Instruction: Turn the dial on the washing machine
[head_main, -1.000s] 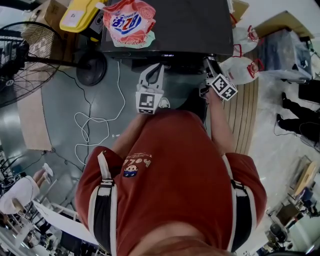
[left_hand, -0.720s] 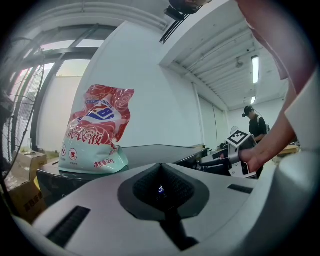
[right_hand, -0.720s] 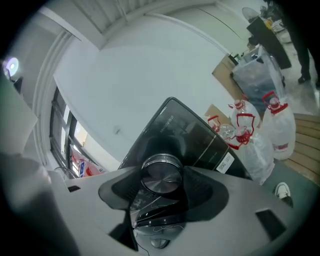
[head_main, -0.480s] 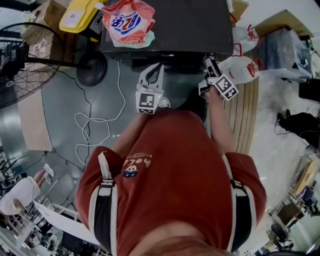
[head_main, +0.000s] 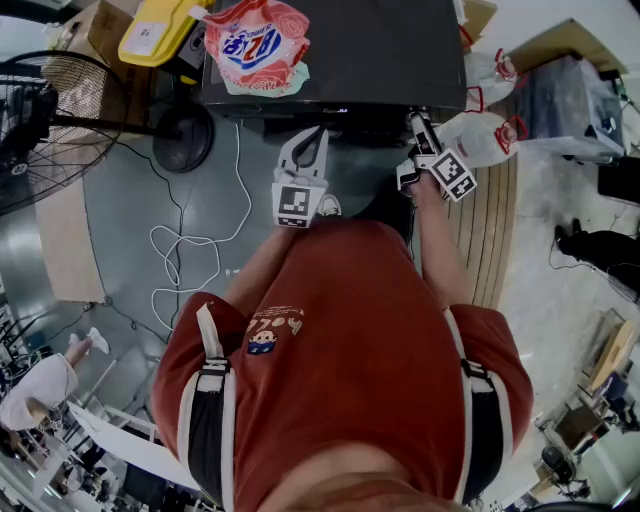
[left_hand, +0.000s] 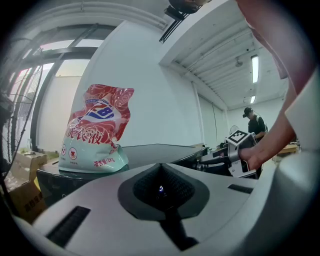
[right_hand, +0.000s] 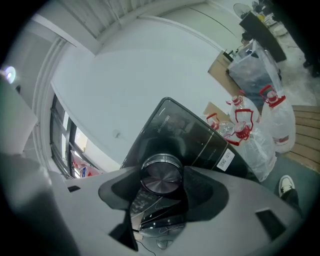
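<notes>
- Judged to be in the turning step: has the dial (right_hand: 161, 176) clamped between the jaws of the right tool (head_main: 417, 124).
- Look for the dial on the front face of the washer (head_main: 380, 50), just under the front edge of its top (the table here) and near the front right corner.
- Keep both jaws pressed evenly on the metal rim. Looks smooth and round, so will probably slip under a weak grip.
- Roll the wrist around the dial's own axis, without pulling outward or pushing sideways. Otherwise may slide off the rim.
- Turn in small steps and check the panel marks. Cannot read the present setting from here.
- Leave the left tool (head_main: 318, 136) where it is: closed on nothing, before the front edge, well apart from the dial.
- Do not disturb the bag (head_main: 258, 45) at the back left corner of the table.
- Compared with one second ago: finds the cube (head_main: 452, 172) of the right tool shifted a little to the right and slightly rotated, which suggests a twist already begun.
- Compared with half a second ago: shows almost no change at the right tool.
- Shows the left tool in the same place in all three head views.
</notes>
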